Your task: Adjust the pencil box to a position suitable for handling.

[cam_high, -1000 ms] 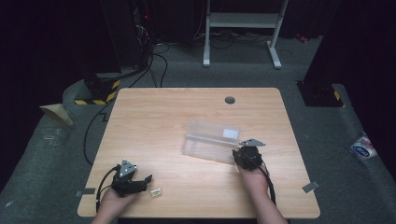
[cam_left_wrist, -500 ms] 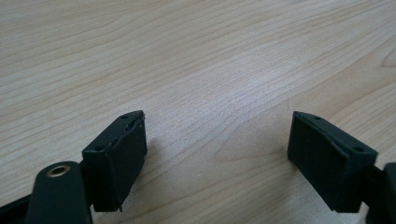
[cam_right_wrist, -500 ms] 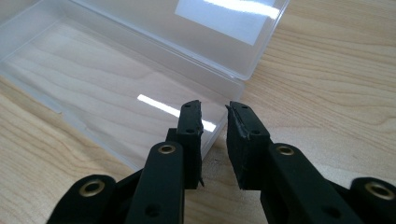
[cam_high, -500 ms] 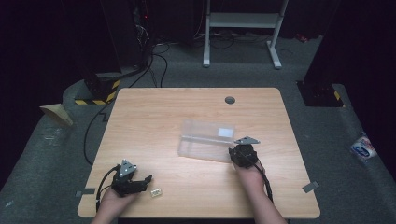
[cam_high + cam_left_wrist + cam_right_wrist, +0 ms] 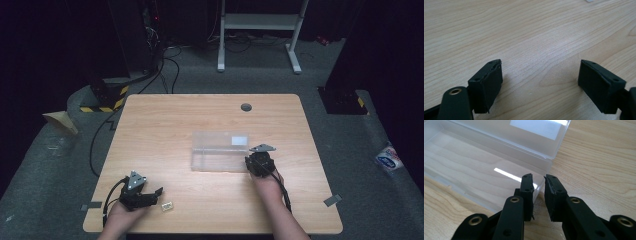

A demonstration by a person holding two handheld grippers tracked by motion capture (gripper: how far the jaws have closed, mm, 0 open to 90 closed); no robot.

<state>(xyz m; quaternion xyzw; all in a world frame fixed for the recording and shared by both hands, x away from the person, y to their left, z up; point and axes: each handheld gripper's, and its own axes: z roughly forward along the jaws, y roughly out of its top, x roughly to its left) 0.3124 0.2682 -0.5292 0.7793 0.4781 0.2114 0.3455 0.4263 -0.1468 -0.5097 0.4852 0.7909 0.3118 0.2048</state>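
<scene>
Clear plastic box (image 5: 220,151): centre of the high view, lid open, empty.
Handling: I judge it light, thin-walled, slippery.
Right gripper (image 5: 539,195): jaws just closing, nearly together astride its end wall; I'd pinch there.
Left gripper (image 5: 540,82): spread, empty.

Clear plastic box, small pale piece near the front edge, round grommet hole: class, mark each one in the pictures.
Clear plastic box (image 5: 220,159), high view, on its see-through floor.
Small pale piece (image 5: 167,205), high view, on its middle, beside the left claw.
Round grommet hole (image 5: 246,107), high view, on its dark centre.
</scene>
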